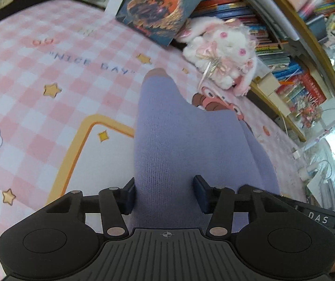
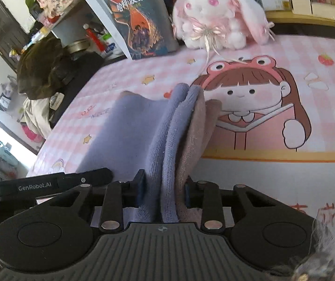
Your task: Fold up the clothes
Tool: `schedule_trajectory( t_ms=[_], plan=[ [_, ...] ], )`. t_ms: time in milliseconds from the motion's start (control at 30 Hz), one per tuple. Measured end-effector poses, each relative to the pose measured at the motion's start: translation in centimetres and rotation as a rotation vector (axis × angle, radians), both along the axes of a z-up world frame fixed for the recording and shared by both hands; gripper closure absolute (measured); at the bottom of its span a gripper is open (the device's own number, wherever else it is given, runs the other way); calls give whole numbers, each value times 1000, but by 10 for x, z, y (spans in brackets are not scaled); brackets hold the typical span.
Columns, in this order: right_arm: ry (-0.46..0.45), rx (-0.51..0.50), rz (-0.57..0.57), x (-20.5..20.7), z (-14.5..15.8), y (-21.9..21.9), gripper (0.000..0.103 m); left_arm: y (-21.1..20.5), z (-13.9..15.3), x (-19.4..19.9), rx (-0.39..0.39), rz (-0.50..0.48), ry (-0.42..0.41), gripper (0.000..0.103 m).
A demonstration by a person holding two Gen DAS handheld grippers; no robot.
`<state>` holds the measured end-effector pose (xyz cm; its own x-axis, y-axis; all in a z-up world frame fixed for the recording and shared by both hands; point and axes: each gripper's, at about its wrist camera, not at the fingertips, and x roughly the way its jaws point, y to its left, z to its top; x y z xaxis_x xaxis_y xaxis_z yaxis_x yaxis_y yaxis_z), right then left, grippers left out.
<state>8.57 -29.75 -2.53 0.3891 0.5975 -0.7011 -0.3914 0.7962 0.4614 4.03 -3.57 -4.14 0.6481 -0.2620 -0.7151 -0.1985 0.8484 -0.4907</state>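
bright, soft daylight — blown-out glare at the frame edges, strong fisheye bending, slight motion blur throughout

Lavender knit garment [image 1: 179, 145] bunched, lifted over bedsheet.

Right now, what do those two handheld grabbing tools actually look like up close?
Both are matte black plastic. The left gripper has a ribbed grey-black deck with a small crosshair mark, round discs at either side, silver rivets on folding linkage bars, and dark blue finger pads. The right gripper matches it. A black side piece there reads "GenRobot.AI"; one in the left view reads "DAS".
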Motion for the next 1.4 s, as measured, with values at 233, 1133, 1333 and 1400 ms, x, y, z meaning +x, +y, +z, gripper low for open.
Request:
schedule_trajectory(
  t_ms=[233, 1133, 1333, 1400],
  plan=[
    [196, 62, -107, 11, -29, -27, 57, 8, -8, -1, -56, -4, 25, 44],
    [-32, 82, -46, -10, 10, -46, 73, -51, 27, -14, 44, -40, -108, 57],
    [-40, 93, -92, -13, 10, -69, 73, -72, 28, -6, 45, -92, -113, 57],
    [-40, 93, -116, -14, 10, -77, 73, -79, 27, 0, 41, -115, -109, 57]
  ],
)
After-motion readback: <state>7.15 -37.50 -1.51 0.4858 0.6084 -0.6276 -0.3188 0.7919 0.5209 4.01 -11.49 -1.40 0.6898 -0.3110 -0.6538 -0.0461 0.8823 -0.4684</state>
